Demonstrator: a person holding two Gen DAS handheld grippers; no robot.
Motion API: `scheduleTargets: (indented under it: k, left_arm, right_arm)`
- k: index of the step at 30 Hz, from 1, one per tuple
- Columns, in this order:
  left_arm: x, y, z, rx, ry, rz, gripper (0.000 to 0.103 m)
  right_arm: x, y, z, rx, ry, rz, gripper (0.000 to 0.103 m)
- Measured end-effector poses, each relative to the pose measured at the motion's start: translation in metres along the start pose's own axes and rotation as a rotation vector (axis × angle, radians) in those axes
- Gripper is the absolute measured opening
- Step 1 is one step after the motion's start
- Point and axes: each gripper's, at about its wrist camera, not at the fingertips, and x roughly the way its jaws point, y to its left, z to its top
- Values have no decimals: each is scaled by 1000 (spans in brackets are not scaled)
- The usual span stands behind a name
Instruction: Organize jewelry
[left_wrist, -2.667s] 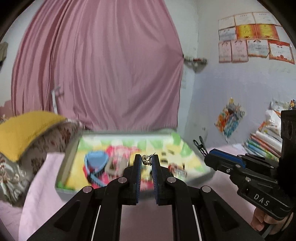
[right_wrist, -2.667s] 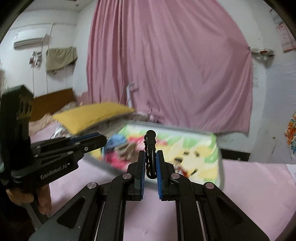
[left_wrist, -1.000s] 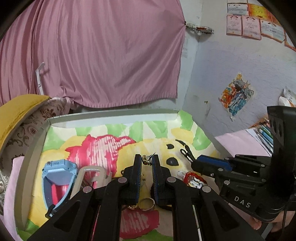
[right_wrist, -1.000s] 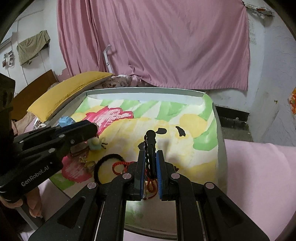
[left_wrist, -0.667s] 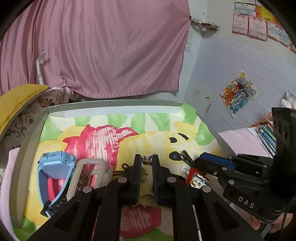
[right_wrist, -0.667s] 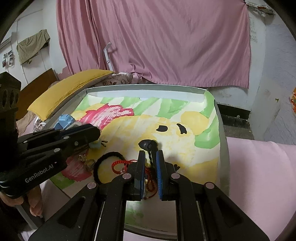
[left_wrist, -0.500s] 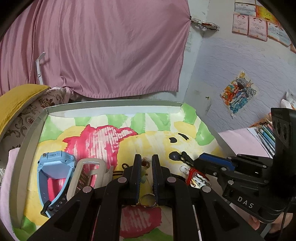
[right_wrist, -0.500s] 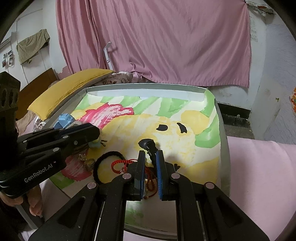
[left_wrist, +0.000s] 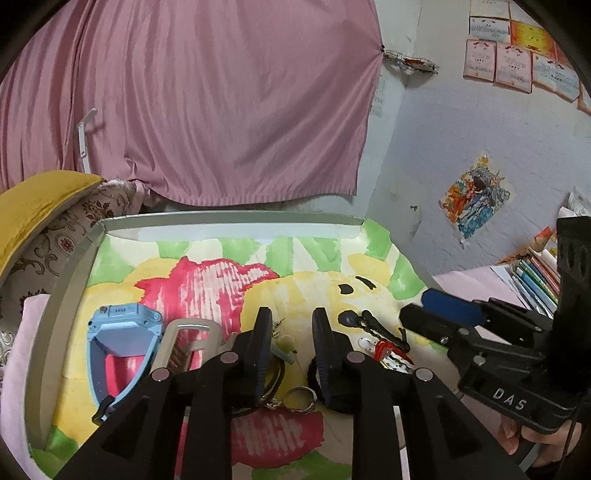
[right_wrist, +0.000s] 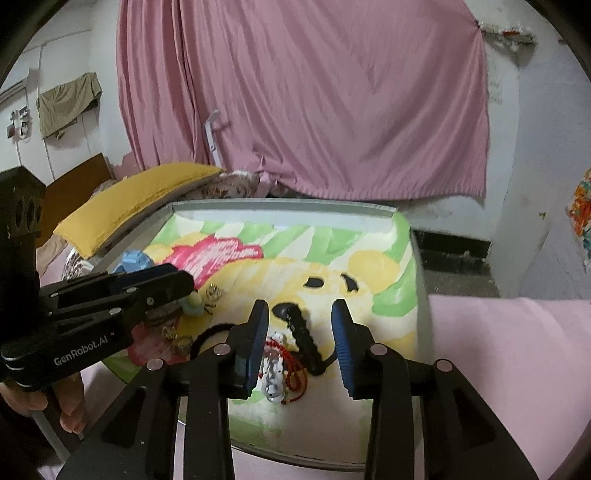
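A painted tray (left_wrist: 74, 273) (right_wrist: 413, 240) lies on pink bedding and holds the jewelry. My left gripper (left_wrist: 290, 336) is open and empty above a small green-and-yellow charm (left_wrist: 283, 346), with a silver ring (left_wrist: 300, 398) just behind its fingers. My right gripper (right_wrist: 299, 328) is open and empty, and a black hair clip (right_wrist: 301, 334) lies on the tray between its fingers. The clip also shows in the left wrist view (left_wrist: 369, 325). A red cord bracelet with a white charm (right_wrist: 275, 369) lies by the right gripper's left finger.
A blue smartwatch (left_wrist: 118, 347) and a white strap (left_wrist: 184, 343) lie at the tray's left. A black hair tie (right_wrist: 207, 338) and small earrings (right_wrist: 213, 293) lie mid-tray. A yellow pillow (right_wrist: 140, 199) sits left, books (left_wrist: 535, 273) right, a pink curtain (left_wrist: 207, 103) behind.
Both grippers came down over the tray, then opened. The left let go of a small metal piece and the right let go of the black hair clip, which now lies on the tray.
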Motion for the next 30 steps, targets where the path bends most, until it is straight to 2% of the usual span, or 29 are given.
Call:
scheduleTargets:
  k: [3, 6, 10, 11, 12, 14, 17, 19, 21, 27, 30]
  left_arm:
    - [-7, 0, 1, 6, -35, 15, 27]
    - [-15, 1, 2, -2, -72, 26, 36]
    - [-24, 4, 4, -8, -113, 52, 40]
    - [-27, 4, 5, -9, -124, 62, 47]
    - [-29, 5, 5, -13, -136, 70, 59]
    - [-36, 8, 4, -26, -172, 77, 68]
    - [-42, 8, 3, -21, -189, 92, 69]
    - [-45, 8, 2, -21, -199, 110, 74]
    - [-50, 11, 0, -33, -211, 119, 86]
    - [-70, 17, -10, -63, -241, 133, 100]
    - [-81, 17, -17, -62, -258, 140, 102]
  right_arm:
    - [-7, -2, 2, 6, -41, -15, 42]
    - [-11, -5, 4, 6, -69, -26, 44]
    - [-17, -4, 4, -3, -101, -30, 52]
    - [-18, -4, 4, -4, -110, -31, 54]
    - [-21, -3, 4, -7, -121, -32, 55]
    - [-25, -2, 3, -12, -137, -34, 62]
    - [-33, 0, 2, -13, -170, -48, 67]
    - [-39, 0, 1, -11, -188, -55, 73]
    - [-47, -1, 0, -5, -210, -58, 78]
    - [-64, 0, -5, 5, -243, -46, 94]
    - [-76, 2, -9, 3, -266, -40, 95]
